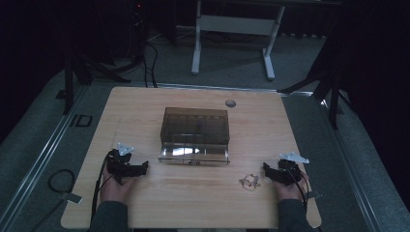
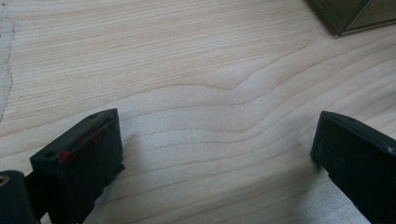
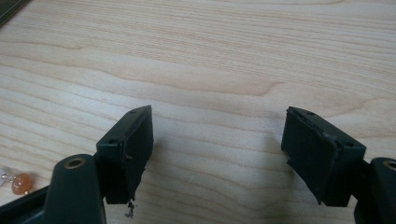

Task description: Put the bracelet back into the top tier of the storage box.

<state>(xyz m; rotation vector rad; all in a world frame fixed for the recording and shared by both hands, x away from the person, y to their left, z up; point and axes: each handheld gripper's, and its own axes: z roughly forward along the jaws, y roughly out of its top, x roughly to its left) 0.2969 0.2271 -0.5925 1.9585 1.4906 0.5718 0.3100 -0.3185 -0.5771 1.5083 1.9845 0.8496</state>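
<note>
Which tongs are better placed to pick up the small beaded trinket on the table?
Right tongs: open, resting just beside the trinket. Left tongs sit across the table.

The tabletop point(image 1: 145, 111) is pale wood with a clear wavy grain and a smooth, matt finish. At its centre stands a box point(image 1: 195, 126) of smoky brown transparent plastic, glossy, and its open front part at 6 o'clock catches a bright reflection. At 4 o'clock from the box lies a small bracelet point(image 1: 250, 181) of glossy beads, orange and clear ones. The jaws of the left gripper point(image 2: 215, 154) are matt black plastic, a little scuffed. Those of the right gripper point(image 3: 219, 158) look the same, with rough, worn edges. The floor point(image 1: 232, 58) around looks like grey carpet, rough.
</note>
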